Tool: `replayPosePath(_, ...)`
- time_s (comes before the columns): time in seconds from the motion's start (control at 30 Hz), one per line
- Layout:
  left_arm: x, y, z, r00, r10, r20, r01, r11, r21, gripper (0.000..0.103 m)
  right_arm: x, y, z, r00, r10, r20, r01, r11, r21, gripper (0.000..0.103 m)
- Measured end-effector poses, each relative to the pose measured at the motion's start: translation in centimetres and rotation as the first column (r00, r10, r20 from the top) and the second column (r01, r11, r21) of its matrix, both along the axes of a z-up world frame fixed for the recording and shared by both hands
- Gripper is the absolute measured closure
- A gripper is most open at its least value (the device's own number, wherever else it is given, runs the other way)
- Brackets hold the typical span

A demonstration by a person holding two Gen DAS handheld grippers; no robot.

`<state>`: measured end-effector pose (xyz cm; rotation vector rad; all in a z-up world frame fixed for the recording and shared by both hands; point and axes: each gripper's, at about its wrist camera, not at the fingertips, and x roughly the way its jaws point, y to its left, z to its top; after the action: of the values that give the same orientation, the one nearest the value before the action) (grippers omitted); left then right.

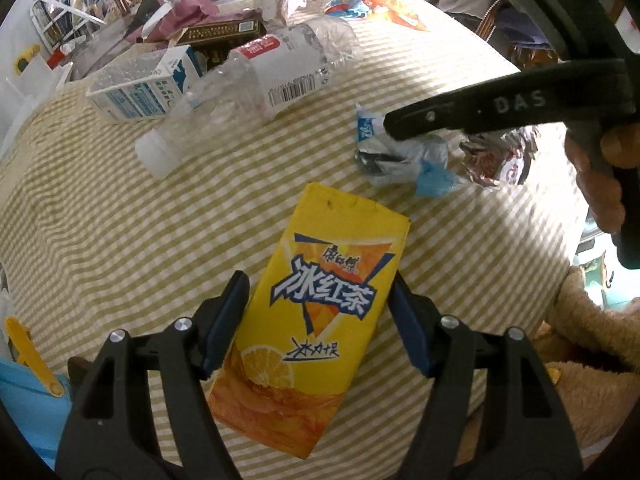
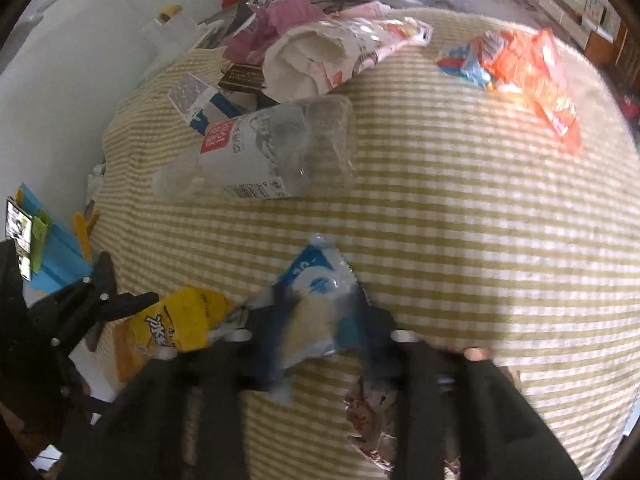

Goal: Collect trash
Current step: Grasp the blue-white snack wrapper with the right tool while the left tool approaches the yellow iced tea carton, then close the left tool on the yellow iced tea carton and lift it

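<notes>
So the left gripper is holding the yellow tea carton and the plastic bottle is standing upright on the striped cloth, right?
Not quite. The bottle lies on its side on the striped cloth, as the left wrist view shows. The left gripper does hold the yellow tea carton.

Open striped cloth fills the right half of the right wrist frame, on the counter point(image 2: 460, 220). At upper left a plastic bottle point(image 2: 264, 152), milk carton point(image 2: 200, 100) and paper cup point(image 2: 320, 56) crowd together; orange wrappers point(image 2: 532, 68) block the upper right.
</notes>
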<state>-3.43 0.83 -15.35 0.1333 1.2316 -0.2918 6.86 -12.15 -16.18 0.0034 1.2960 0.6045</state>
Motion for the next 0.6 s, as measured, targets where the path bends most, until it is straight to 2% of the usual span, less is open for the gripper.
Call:
replayPosePath(0.07,0.2,-0.3,-0.1,1.0,0.014,-0.005,-0.014,1.0,-0.009,0.036,-0.1,-0.2,0.3,1.0,-0.007,0.014,0.007,1.0,0.012,0.091)
replayPosePath(0.1,0.4,-0.4,0.0,1.0,0.023,-0.004,-0.023,1.0,-0.016,0.036,-0.2,-0.5,0.7,1.0,-0.012,0.026,0.012,1.0,0.019,0.098)
replayPosePath(0.27,1.9,-0.4,1.0,0.997,0.074,0.039,-0.072,0.996,-0.053,0.036,0.4,-2.9,3.0,0.988,-0.092,0.124,0.089,0.996,0.029,0.099)
replayPosePath(0.37,3.3,-0.5,1.0,0.992,0.121,0.039,-0.118,0.99,-0.073,0.036,1.1,-4.1,3.9,0.974,-0.122,0.193,0.126,0.992,-0.009,0.098)
replayPosePath(0.47,4.3,-0.9,0.3,0.988,0.153,0.016,-0.151,0.986,-0.072,0.034,1.7,-5.2,4.0,0.967,-0.143,0.209,0.154,0.988,-0.034,0.09)
replayPosePath(0.53,4.3,-1.0,0.1,0.989,0.15,0.003,-0.15,0.986,-0.071,0.034,1.7,-6.5,4.3,0.958,-0.203,0.204,0.208,0.978,-0.004,0.053)
replayPosePath(0.6,3.9,-1.2,0.5,0.992,0.126,0.018,-0.125,0.991,-0.052,0.03,1.3,-7.0,4.6,0.95,-0.23,0.21,0.233,0.972,0.014,0.046)
